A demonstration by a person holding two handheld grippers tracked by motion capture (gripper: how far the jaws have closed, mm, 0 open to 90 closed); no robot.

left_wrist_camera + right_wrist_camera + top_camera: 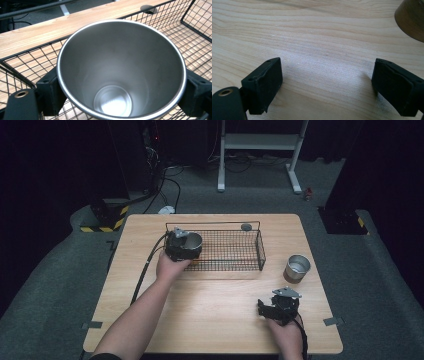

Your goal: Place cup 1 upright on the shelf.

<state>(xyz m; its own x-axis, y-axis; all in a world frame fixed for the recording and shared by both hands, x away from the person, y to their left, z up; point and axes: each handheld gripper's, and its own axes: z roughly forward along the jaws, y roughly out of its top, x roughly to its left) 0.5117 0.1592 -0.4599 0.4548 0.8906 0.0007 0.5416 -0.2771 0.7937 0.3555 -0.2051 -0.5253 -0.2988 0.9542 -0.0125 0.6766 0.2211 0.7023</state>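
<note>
the steel cup sits clamped between the left gripper's two black jaws, which press on its wall from either side, mouth open toward the camera. in the high view it hangs over the left end of the wire basket, just inside the rim; whether its base touches the mesh is hidden by the gripper body and the cup itself. the cup's lower rim is cut off at the bottom of the left gripper view. the rest of the basket floor to its right lies bare. a second steel cup stands on the table just right of the basket, cut off at a corner of the right gripper view. the right gripper rests near the table's front edge, jaws wide apart with nothing between them, bare wood all around.
</note>
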